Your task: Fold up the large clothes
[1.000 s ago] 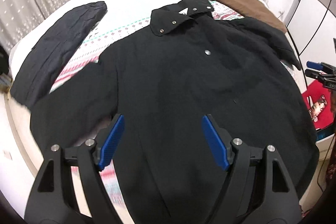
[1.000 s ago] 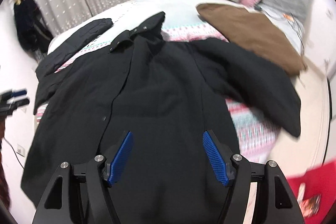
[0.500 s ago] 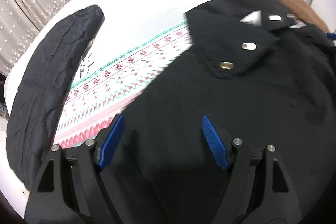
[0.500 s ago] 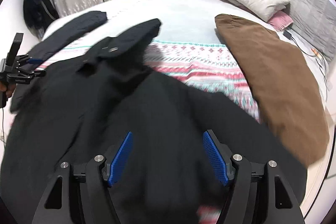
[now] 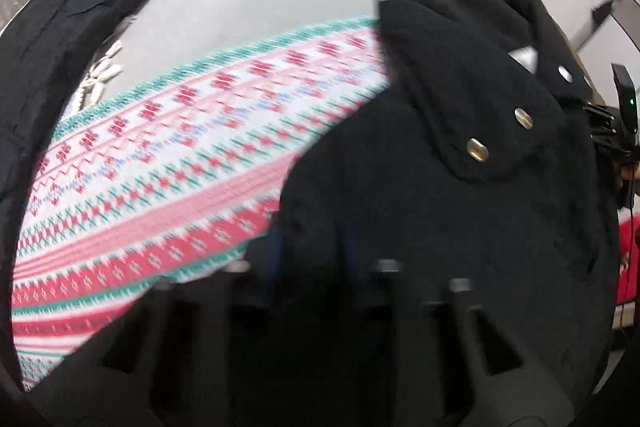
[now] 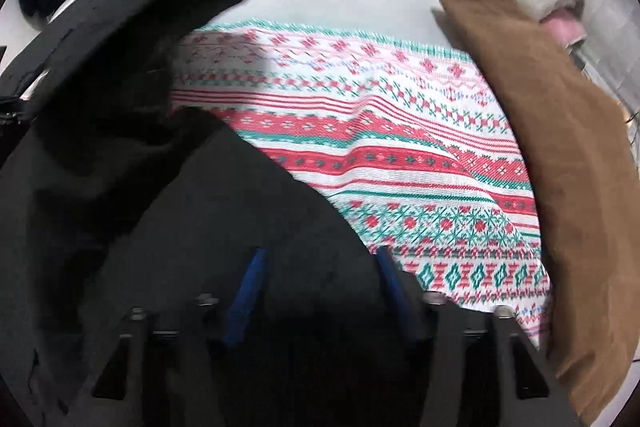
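The black coat lies spread on the bed, filling the lower right of the left wrist view and the lower left of the right wrist view, over a knitted-pattern blanket banded in red, green and white. It looks thick, matte and soft, likely weighty and limp, so it should sag and drag rather than hold a crease; the shoulder seams either side of the collar, with its round metal snaps, seem the firmest places to take hold. The left hand-held gripper is closing low in its frame, and through the blur its blue pads appear sunk into coat cloth, though contact is unclear. The right hand-held gripper is also closing, its pads apart with black fabric between them. A brown suede-like garment lies at the right edge.
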A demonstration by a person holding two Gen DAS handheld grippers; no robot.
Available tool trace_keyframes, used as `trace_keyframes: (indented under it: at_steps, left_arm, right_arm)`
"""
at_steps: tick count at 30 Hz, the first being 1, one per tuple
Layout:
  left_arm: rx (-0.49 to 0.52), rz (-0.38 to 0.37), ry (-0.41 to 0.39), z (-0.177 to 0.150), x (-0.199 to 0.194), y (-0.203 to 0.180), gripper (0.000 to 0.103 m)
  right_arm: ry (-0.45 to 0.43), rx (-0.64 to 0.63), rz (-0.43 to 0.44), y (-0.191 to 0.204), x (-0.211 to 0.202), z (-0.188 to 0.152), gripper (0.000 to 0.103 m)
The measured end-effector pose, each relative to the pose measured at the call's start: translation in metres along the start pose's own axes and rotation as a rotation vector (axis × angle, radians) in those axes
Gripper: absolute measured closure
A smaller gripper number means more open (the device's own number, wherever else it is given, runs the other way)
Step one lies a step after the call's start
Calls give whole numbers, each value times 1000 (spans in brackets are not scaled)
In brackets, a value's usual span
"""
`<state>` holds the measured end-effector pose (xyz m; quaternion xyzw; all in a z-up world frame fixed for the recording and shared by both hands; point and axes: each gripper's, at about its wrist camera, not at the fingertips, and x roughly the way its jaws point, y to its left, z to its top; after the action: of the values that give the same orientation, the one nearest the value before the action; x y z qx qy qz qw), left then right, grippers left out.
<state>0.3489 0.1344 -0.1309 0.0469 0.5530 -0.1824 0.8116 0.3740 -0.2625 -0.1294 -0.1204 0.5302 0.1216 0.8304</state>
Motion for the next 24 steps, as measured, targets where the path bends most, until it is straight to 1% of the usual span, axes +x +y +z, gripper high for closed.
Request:
trace_keyframes:
  at_steps: [1, 2, 3, 4, 5, 7, 8, 9, 10, 11, 12, 13, 14, 15, 16, 17, 18, 19, 20, 21, 22, 23, 24]
  left_arm:
    - [7, 21, -7, -4, -3, -6, 89]
    - [-2, 66, -35, -8, -9, -14, 90]
    - [-21, 93, -58, -11, -14, -19, 92]
    - [-47, 132, -101, -15, -24, -25, 93]
    - [-65, 161, -153, -20, -36, -32, 93]
    - [-83, 225, -273, -30, -61, -38, 93]
    - [-111, 265, -332, -37, -71, -39, 93]
    - [-141, 282, -348, -41, -70, -35, 93]
    - [-178, 269, -316, -41, -59, -23, 92]
    - [-221, 235, -248, -40, -40, -15, 91]
    - [-242, 222, -194, -41, -21, -12, 88]
    - [-220, 261, -189, -41, -13, -18, 82]
    - [-180, 319, -192, -39, -11, -25, 79]
    - [-157, 353, -191, -37, -12, -30, 75]
    - [-142, 385, -185, -34, -15, -33, 66]
    - [-127, 393, -191, -32, -21, -35, 61]
    - [-119, 373, -207, -31, -27, -37, 51]
    - [-120, 348, -229, -30, -35, -37, 42]
    - [-131, 334, -248, -27, -44, -38, 38]
    - [-142, 323, -261, -25, -50, -39, 35]
    - [-153, 298, -270, -24, -56, -41, 35]
    - [-158, 278, -271, -21, -59, -43, 35]
    - [-163, 250, -269, -22, -61, -43, 34]
  right_arm:
    - [0, -3, 9, 3, -3, -4, 85]
    - [-4, -5, 13, 7, -6, -9, 88]
    - [-12, -14, 6, 11, -11, -13, 90]
    - [-22, -23, -20, 15, -16, -16, 92]
    - [-44, -29, -63, 20, -23, -18, 93]
    - [-130, -36, -227, 31, -47, -20, 93]
    - [-182, -40, -344, 35, -60, -23, 93]
    - [-236, -33, -492, 36, -71, -27, 93]
    - [-248, -3, -521, 33, -72, -26, 93]
    - [-217, 85, -436, 14, -64, -26, 93]
    - [-165, 158, -368, -1, -50, -26, 93]
    - [-112, 212, -321, -12, -31, -26, 90]
    - [-80, 217, -319, -13, -16, -26, 85]
    - [-58, 189, -348, -8, -2, -26, 81]
    - [-48, 150, -388, -1, 6, -25, 77]
    - [-55, 119, -428, 5, 6, -24, 73]
    - [-53, 94, -470, 11, 5, -22, 70]
    - [-52, 82, -489, 15, 2, -20, 63]
    - [-61, 82, -477, 18, -3, -18, 55]
    - [-76, 93, -452, 19, -9, -16, 51]
    - [-102, 118, -407, 20, -19, -15, 44]
    - [-121, 140, -371, 19, -28, -16, 42]
    - [-149, 172, -325, 19, -39, -15, 42]
